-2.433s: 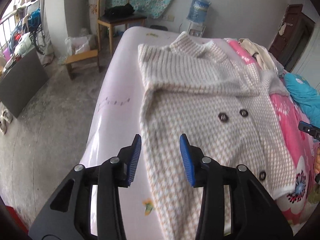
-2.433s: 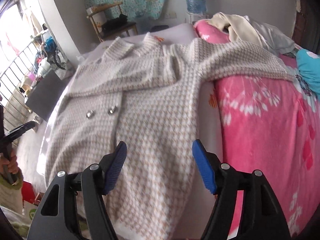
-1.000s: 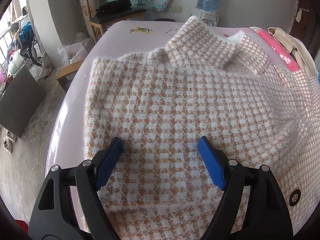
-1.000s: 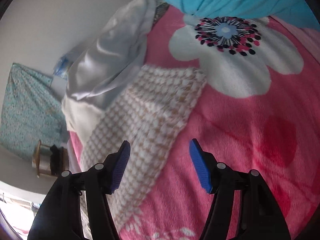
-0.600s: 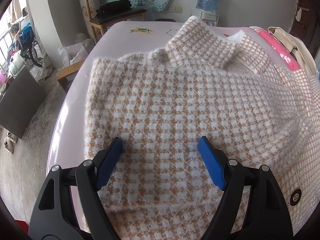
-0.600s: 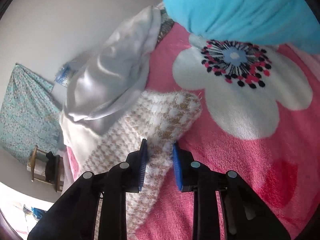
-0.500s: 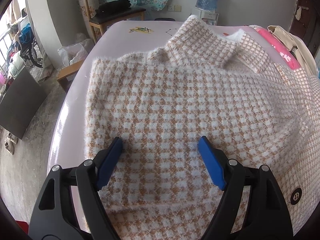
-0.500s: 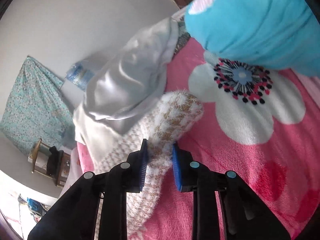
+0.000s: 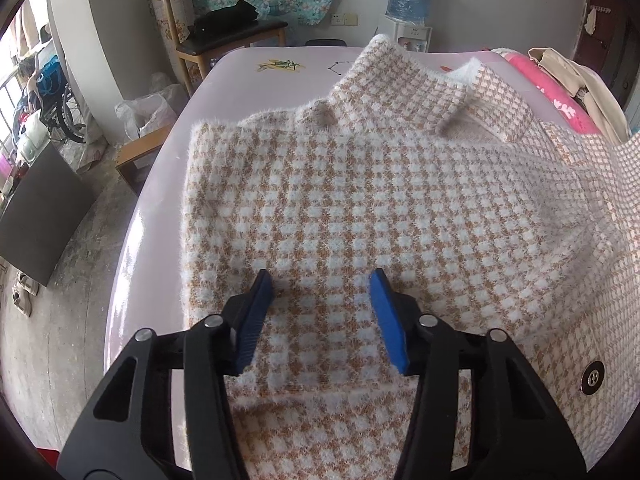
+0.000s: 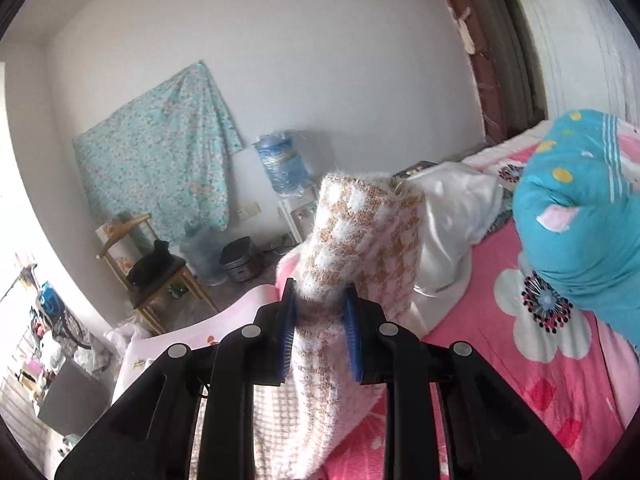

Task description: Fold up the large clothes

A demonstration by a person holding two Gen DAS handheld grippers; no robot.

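Checked coat (image 9: pixel 360 200) on pink bed (image 9: pixel 160 184)

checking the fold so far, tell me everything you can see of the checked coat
The checked coat is fuzzy knit, tan-and-white houndstooth with white fluffy edges, a collar and a dark button. It lies spread on the pale pink bed. The left gripper is closing over a folded sleeve. The right gripper holds the other sleeve's cuff pinched, lifted above the pink floral blanket.
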